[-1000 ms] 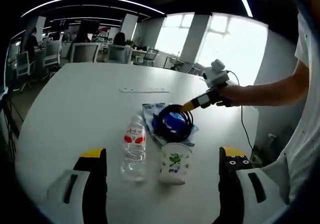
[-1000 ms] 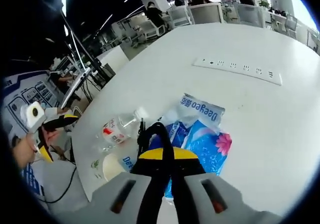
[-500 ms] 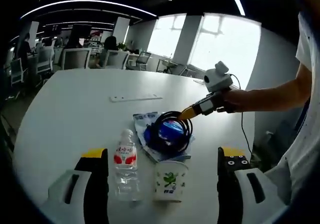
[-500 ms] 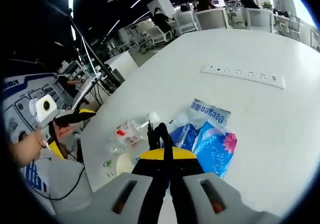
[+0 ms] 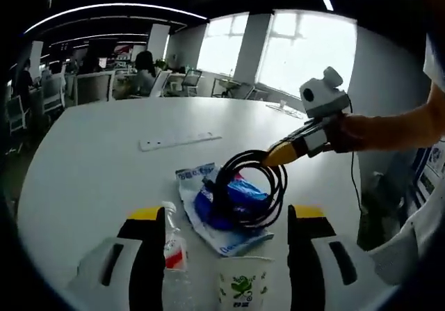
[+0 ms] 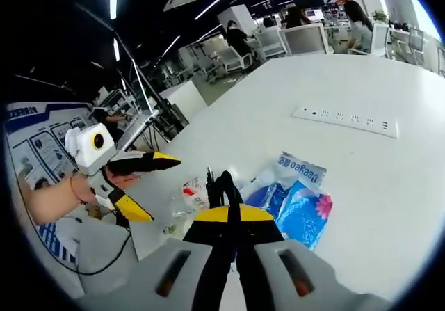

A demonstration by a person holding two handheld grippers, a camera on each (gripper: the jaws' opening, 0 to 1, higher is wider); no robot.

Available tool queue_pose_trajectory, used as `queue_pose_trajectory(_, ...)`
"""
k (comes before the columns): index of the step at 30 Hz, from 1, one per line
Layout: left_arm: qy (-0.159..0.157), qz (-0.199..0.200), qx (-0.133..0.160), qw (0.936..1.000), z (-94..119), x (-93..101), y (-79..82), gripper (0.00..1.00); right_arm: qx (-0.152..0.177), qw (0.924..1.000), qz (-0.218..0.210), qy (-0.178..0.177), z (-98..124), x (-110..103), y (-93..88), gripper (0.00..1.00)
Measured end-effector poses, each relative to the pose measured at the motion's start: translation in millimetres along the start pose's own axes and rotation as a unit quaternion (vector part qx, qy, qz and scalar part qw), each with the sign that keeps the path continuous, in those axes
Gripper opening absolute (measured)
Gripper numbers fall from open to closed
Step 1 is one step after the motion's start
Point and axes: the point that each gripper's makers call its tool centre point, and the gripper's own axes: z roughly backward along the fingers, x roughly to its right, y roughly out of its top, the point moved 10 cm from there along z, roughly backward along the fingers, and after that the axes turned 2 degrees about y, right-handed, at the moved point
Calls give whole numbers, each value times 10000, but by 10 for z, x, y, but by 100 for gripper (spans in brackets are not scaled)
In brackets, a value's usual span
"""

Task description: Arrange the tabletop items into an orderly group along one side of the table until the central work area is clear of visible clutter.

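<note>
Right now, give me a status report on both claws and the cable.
Right claw shut on black cable coil, lifted over blue tissue pack. Left claw open, holding nothing. Water bottle and paper cup close beneath it.

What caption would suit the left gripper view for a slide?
Right tongs lift a black cable off a blue packet on a white table.

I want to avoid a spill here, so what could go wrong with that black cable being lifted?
The right gripper pinches the coiled black cable, whose loops hang over the blue tissue packet and could drag it. The clear plastic water bottle and white paper cup stand close by, so a swinging loop might tip them.
</note>
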Motion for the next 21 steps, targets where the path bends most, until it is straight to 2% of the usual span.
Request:
queue_pose_trajectory(3,-43,-3,60,10000,-113,21,92,69,177,9998,-24,61,88,-60,39,0)
queue_pose_trajectory(7,-111,37,77,9999,-227,55,178,60,421,9990,-29,165,226,-138,103,0)
queue_pose_trajectory(10,-182,0,-17,9998,-314,107,247,57,583,9981,-46,185,319,-161,135,0)
queue_pose_trajectory(16,-289,-78,-72,9995,-424,187,374,46,807,9965,-113,167,494,-150,125,0)
queue_pose_trajectory(19,-446,-225,-60,9987,-486,288,455,41,894,9959,-115,126,589,-129,102,0)
queue_pose_trajectory(21,-547,-161,-76,9983,-529,345,501,40,1018,9946,-148,117,670,-115,96,0)
